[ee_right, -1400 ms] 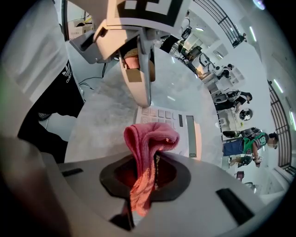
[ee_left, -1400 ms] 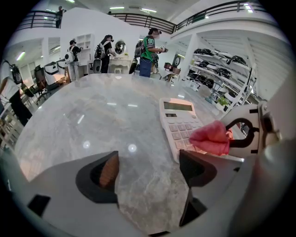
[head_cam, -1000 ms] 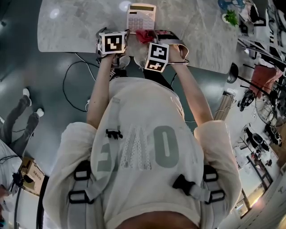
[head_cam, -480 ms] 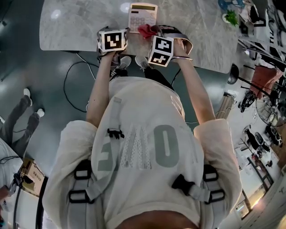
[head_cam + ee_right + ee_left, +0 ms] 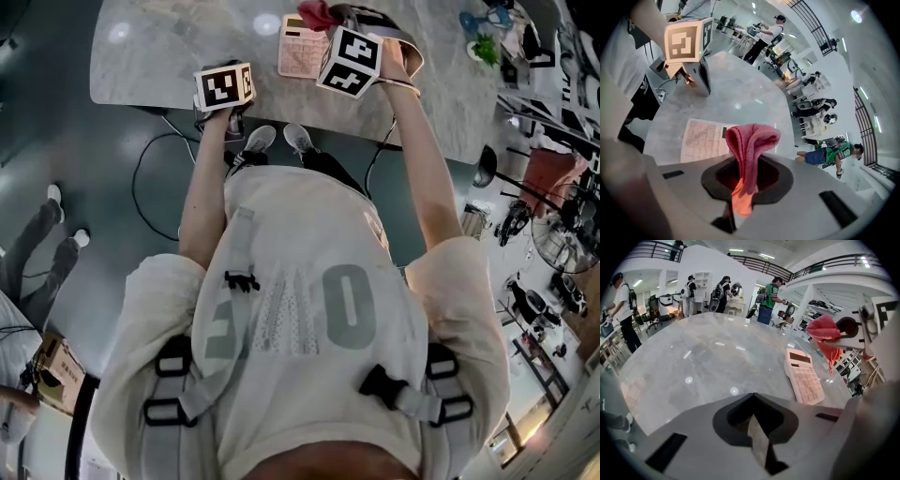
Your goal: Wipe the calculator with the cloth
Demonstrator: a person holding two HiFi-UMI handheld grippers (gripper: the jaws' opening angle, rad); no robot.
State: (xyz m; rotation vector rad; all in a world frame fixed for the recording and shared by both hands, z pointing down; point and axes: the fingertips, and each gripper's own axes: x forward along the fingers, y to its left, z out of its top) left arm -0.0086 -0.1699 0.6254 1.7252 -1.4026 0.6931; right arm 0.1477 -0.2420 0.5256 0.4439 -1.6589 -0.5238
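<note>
Red cloth (image 5: 754, 136) — between right tongs (image 5: 746, 161)

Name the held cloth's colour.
The soft folded cloth is pinkish red, clearest in the right gripper view.

The right tongs (image 5: 746, 161) clamp a bunched pink cloth (image 5: 751, 138), the pale calculator (image 5: 701, 139) lying on the grey table (image 5: 740, 86) beyond.

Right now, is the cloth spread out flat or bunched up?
Bunched up: the cloth is folded into a hump, pinched by the right gripper with its jaws shut on it, and held clear of the calculator.
</note>
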